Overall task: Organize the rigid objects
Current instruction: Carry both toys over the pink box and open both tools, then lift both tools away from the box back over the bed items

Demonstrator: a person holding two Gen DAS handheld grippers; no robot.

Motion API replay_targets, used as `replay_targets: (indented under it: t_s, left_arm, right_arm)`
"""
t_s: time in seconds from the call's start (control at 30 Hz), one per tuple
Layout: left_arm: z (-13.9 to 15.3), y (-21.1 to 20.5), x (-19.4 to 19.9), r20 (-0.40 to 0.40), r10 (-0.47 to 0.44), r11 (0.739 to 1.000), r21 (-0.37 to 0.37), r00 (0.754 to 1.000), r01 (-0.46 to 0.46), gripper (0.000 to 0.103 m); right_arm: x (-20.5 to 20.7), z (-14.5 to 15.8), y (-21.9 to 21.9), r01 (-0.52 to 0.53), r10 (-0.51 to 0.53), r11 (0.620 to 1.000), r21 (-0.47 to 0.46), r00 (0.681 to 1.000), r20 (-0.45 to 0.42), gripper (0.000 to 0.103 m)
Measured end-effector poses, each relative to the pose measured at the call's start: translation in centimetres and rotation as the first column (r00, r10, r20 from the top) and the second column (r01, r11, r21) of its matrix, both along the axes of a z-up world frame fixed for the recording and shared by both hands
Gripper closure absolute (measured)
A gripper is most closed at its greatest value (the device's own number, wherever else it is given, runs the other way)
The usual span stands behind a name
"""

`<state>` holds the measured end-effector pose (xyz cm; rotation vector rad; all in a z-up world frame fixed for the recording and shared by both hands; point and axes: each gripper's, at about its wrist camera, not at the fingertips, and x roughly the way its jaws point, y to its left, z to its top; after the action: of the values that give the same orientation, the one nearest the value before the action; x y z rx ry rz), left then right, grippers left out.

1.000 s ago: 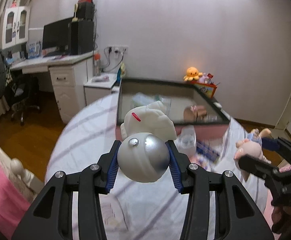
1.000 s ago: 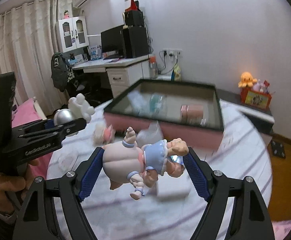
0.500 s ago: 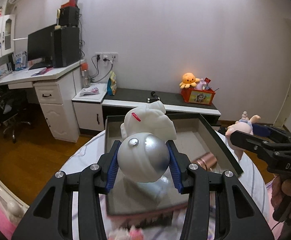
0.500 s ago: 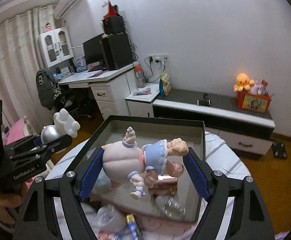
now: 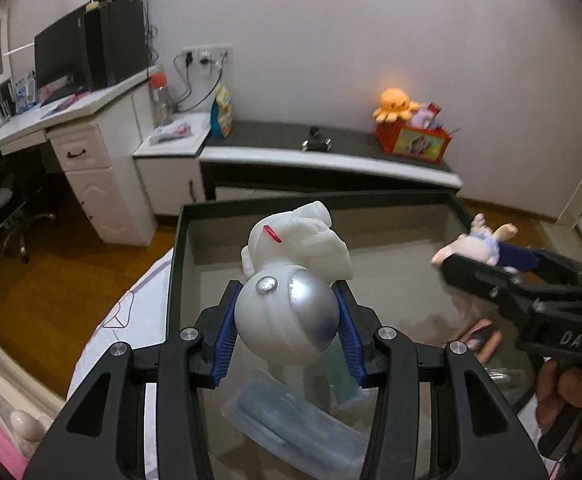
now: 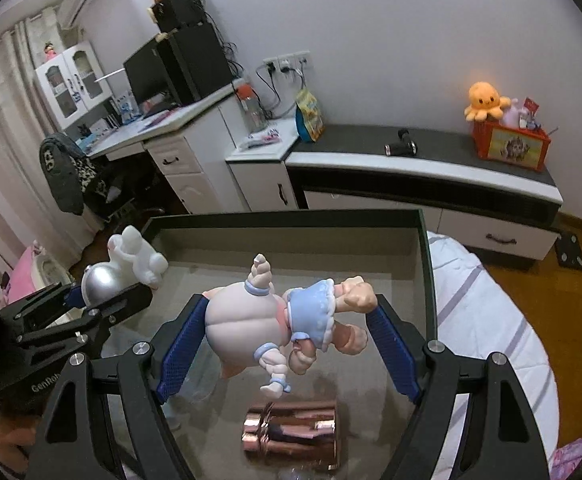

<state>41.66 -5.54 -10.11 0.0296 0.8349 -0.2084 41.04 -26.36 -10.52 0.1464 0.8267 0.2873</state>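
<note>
both grippers are loaded and held over the open dark-rimmed box (image 6: 427,280). left gripper (image 5: 287,332) is clamped on the round silver-and-white helmet of an astronaut figurine (image 5: 295,280), whose white body juts forward past the fingertips. right gripper (image 6: 281,332) is wider, squeezing a pink doll in a blue dress (image 6: 279,320) sideways, head against one blue pad (image 6: 179,344) and legs toward the other.

both toys look like hard, light moulded plastic: stiff, no give, probably smooth and a bit slippery on curved surfaces. the helmet is a sphere, so the pads likely touch only at its widest part and it could roll or squirt out. the doll's thin arms and topknot look like the breakable parts, so the head and torso are the safer hold.

below the right gripper's tips a copper-coloured cylinder (image 6: 291,432) lies in the box; below the left's, a translucent blue case (image 5: 291,428). releasing low, beside these rather than onto them, seems wise.
</note>
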Motion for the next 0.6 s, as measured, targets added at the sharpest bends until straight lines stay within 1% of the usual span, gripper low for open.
replay_targets:
  t_s: [0.03,0.07,0.1,0.13,0.17,0.2,0.23,0.4,0.53,0.6]
  left_arm:
    - [-0.2,-0.1,0.1,-0.003,0.004,1.000,0.014,1.000,-0.004,0.055]
    - [-0.3,0.0,0.1,-0.004,0.007,1.000,0.020,1.000,-0.007,0.046]
    - [-0.3,0.1,-0.1,0.000,0.011,1.000,0.023,1.000,-0.011,0.030]
    - [0.0,0.2,-0.6,0.021,0.017,1.000,0.024,1.000,-0.018,0.022]
    - [0.3,0.4,-1.0,0.040,0.021,1.000,0.021,0.999,-0.022,0.010]
    - [0.7,0.7,-1.5,0.060,0.025,1.000,0.017,0.998,-0.026,0.004]
    - [1.1,0.9,-2.2,0.079,0.032,0.999,0.012,0.996,-0.033,0.003]
    - [3.8,2.4,-6.8,0.163,0.057,0.998,-0.005,0.985,-0.057,0.000]
    - [5.7,3.3,-11.6,0.219,0.073,0.997,-0.036,0.973,-0.066,0.000]
    - [6.5,3.6,-13.9,0.240,0.079,0.996,-0.050,0.968,-0.069,0.000]
  right_arm:
    - [0.4,-0.3,-0.1,0.005,-0.005,1.000,0.005,1.000,-0.014,0.021]
    - [0.6,-0.5,-0.2,0.006,-0.006,1.000,0.009,1.000,-0.027,0.021]
    - [0.7,-0.7,-0.2,0.006,-0.006,1.000,0.015,0.999,-0.038,0.019]
    - [0.6,-0.7,-0.2,0.001,0.000,1.000,0.029,0.999,-0.044,0.017]
    - [0.5,-0.6,-0.3,0.003,-0.001,0.999,0.035,0.999,-0.045,0.014]
    - [0.3,-0.5,-0.3,0.010,-0.009,1.000,0.030,0.999,-0.044,0.003]
    - [-0.1,-0.1,-0.3,0.022,-0.021,1.000,0.017,0.999,-0.033,0.000]
    - [-3.3,2.4,-0.5,0.040,-0.042,0.998,0.041,0.998,0.053,0.000]
    - [-7.5,4.4,-0.3,0.040,-0.044,0.998,0.041,0.993,0.110,0.000]
    - [-9.9,5.4,0.1,0.039,-0.042,0.999,0.024,0.989,0.141,0.000]
